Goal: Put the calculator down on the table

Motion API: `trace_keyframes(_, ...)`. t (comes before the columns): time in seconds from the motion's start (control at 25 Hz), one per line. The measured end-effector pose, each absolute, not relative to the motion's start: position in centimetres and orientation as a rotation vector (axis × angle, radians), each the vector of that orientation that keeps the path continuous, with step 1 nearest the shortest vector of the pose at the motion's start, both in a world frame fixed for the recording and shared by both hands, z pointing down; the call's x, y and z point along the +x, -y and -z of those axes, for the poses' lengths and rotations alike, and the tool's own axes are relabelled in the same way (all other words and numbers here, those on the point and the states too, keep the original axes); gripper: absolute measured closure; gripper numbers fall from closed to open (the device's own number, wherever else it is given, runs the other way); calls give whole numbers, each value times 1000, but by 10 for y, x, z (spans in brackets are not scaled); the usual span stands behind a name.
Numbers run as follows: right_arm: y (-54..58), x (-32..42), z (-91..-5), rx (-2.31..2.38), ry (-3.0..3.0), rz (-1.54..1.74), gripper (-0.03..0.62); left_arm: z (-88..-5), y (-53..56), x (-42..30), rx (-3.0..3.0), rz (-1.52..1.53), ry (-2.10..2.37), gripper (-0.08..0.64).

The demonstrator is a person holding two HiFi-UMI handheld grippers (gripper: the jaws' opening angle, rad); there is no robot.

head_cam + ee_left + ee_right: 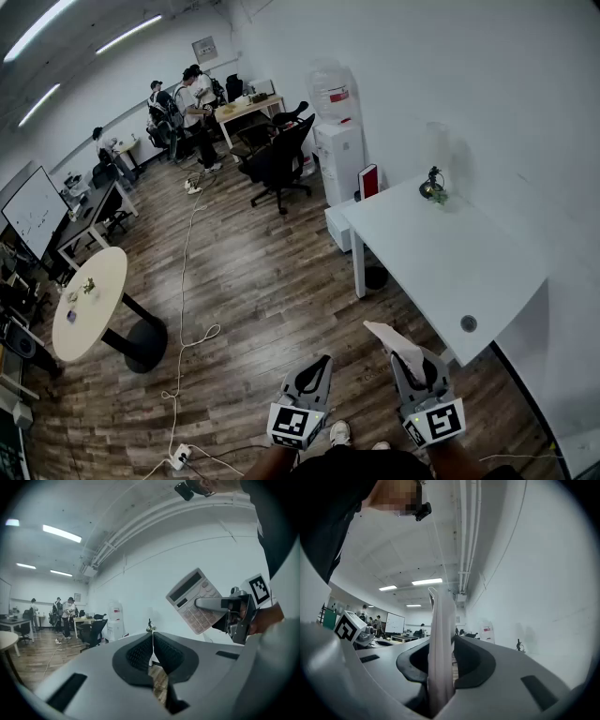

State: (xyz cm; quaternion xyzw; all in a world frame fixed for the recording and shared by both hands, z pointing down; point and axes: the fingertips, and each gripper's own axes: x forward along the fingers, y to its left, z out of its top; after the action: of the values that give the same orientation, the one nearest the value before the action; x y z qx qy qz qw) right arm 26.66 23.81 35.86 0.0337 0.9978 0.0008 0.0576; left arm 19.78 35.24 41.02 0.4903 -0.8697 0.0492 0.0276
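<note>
In the head view my right gripper [410, 361] is shut on a pale calculator [386, 336], holding it in the air over the wooden floor, short of the white table [469, 272]. The left gripper view shows the calculator [187, 592] face-on and tilted, with keys and display visible, and a finger [208, 603] of the right gripper across it. In the right gripper view the calculator [440, 625] stands edge-on between the pads of the right gripper [443, 648]. My left gripper [319, 366] [152, 641] is shut with nothing in it, level beside the right one.
A small dark figurine [432, 187] stands at the table's far end, and a grommet hole [468, 323] is near its front corner. A water dispenser [337, 141], office chairs [277, 164], a round table [89, 300] and a floor cable [183, 319] lie left. People stand far back.
</note>
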Motion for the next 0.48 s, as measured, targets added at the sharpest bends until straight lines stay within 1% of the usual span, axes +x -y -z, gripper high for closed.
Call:
trace_keyframes(0.28,-240,273,-363,89,-3028,7,476,-410,-349,208,1540,-60,2649,538)
trace_keyframes(0.48,-236,270,-364,62,-3037,1,474,-432,-353,200,1572,-104,2629,538)
